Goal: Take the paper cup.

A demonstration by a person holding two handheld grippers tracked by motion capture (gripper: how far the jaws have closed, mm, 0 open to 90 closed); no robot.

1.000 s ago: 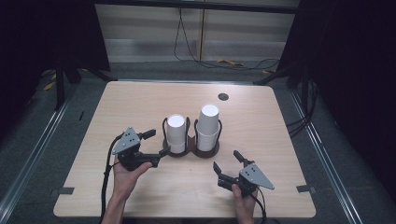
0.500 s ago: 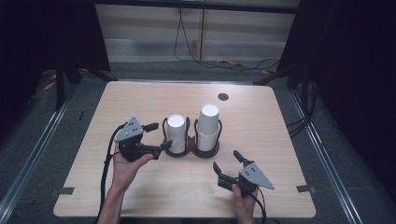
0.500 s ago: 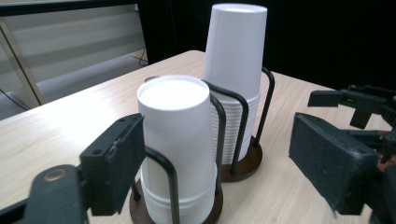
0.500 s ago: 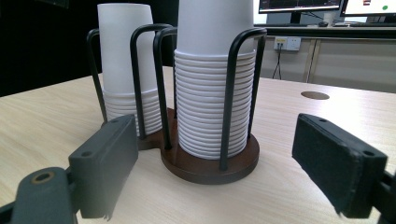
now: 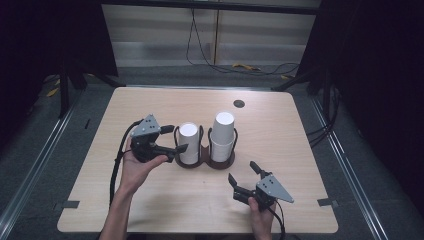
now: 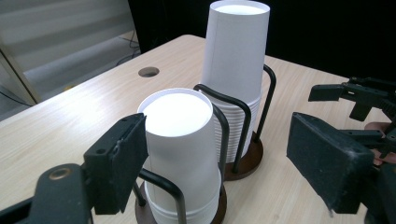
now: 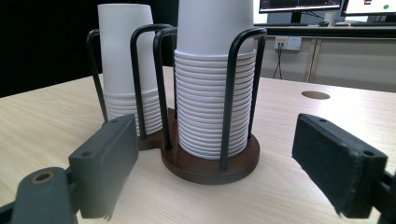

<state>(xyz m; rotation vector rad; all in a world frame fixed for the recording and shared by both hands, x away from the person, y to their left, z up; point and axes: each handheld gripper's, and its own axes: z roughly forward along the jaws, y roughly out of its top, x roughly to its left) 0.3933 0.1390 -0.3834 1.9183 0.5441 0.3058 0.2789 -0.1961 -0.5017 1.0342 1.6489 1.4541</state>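
Note:
A brown double cup holder (image 5: 220, 162) with black wire loops stands mid-table. It carries a shorter stack of upturned white paper cups (image 5: 189, 143) and a taller stack (image 5: 223, 134). My left gripper (image 5: 174, 138) is raised at the shorter stack's top, and its jaws have just been closing. In the left gripper view the top cup (image 6: 180, 140) stands between the jaws: the left pad (image 6: 122, 161) is at its wall and the right pad (image 6: 327, 163) is well clear. My right gripper (image 5: 242, 171) rests open near the front edge, facing the taller stack (image 7: 212, 93), with nothing between its jaws.
A round hole (image 5: 239, 104) is cut into the wooden table (image 5: 150, 210) at the back right. Cables lie on the floor behind the table. Dark curtains hang on both sides.
The left gripper has risen and moved right, from beside the holder's base to the top of the shorter stack, with its jaws narrower. The right gripper has stayed put.

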